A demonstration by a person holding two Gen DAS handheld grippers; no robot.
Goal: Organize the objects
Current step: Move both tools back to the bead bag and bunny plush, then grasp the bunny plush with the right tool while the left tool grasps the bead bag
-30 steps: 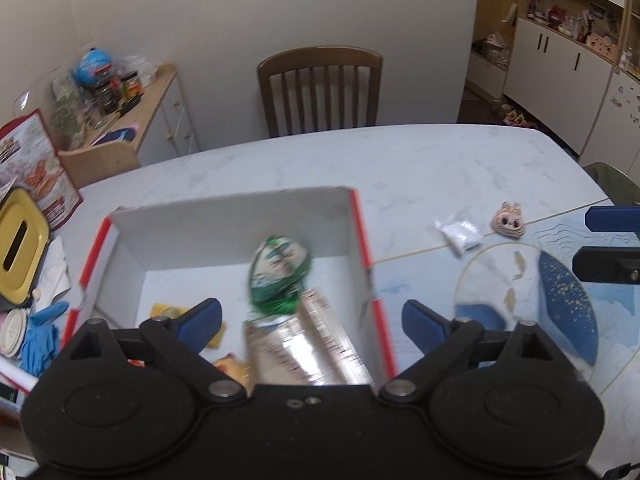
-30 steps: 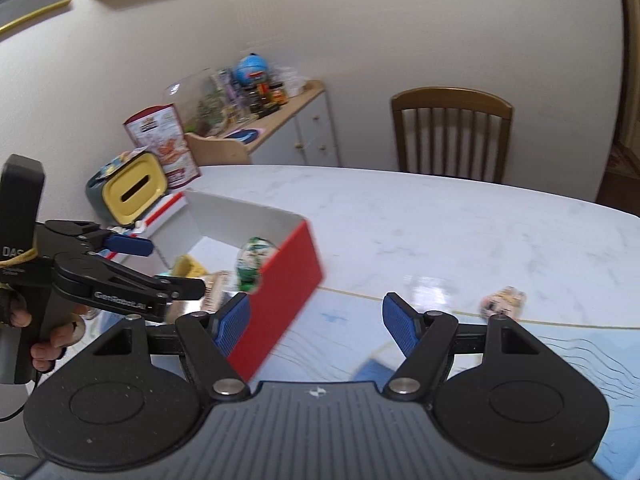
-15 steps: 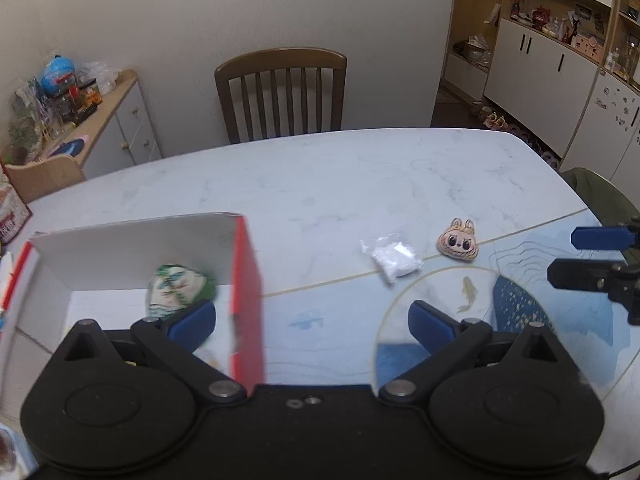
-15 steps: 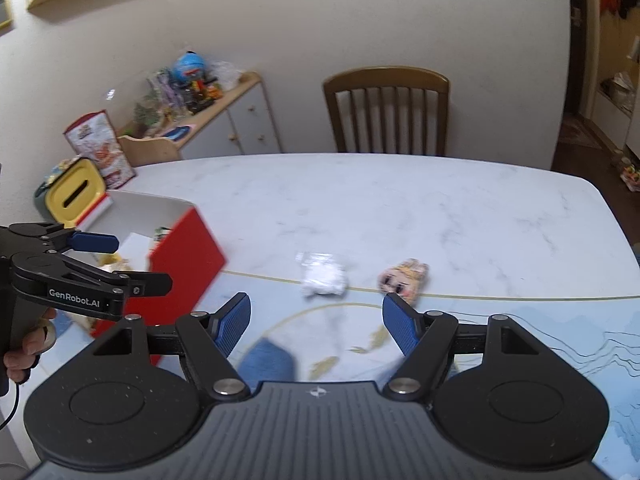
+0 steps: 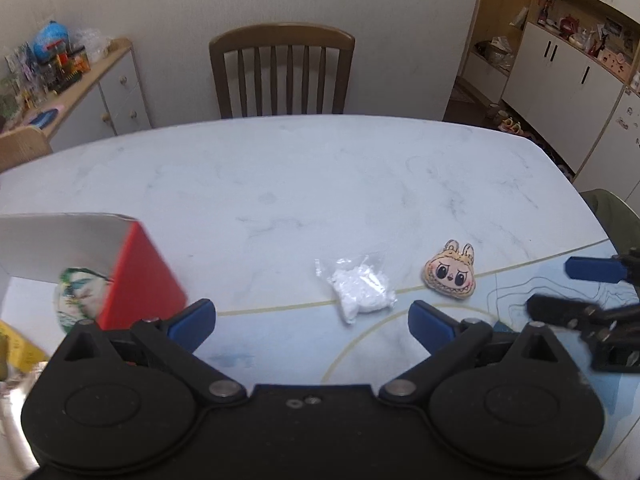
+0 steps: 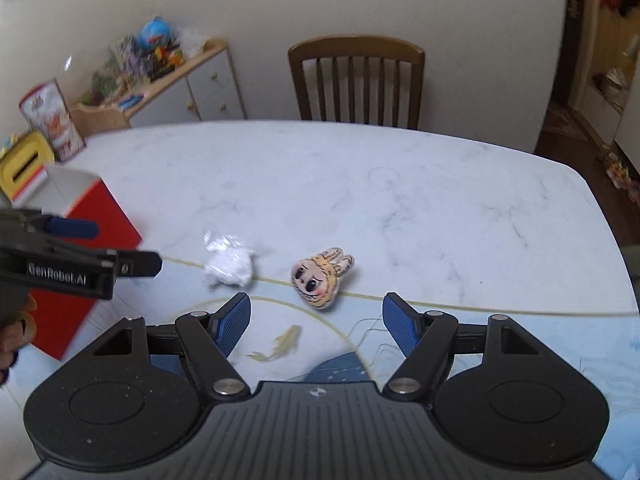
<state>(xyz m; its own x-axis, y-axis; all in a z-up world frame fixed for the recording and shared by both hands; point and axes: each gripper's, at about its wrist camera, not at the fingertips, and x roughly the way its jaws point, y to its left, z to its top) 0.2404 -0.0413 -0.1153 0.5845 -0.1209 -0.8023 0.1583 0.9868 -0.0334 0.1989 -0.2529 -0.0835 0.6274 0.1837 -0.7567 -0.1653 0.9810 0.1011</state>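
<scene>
A clear bag of white stuff lies on the marble table beside a small yellow bunny-eared plush face. My left gripper is open and empty, just short of the bag. My right gripper is open and empty too, with the plush face just ahead between its fingers. The red and white box stands at the left and holds a green and white packet. In the right wrist view the left gripper reaches in from the left.
A wooden chair stands at the table's far side. A sideboard with clutter is at the back left, white cupboards at the back right. A yellow container and a printed carton sit behind the box.
Both grippers have swung right, away from the box and toward the bag and the plush face. The box has slid to the left edge of both views. Both stay open.
</scene>
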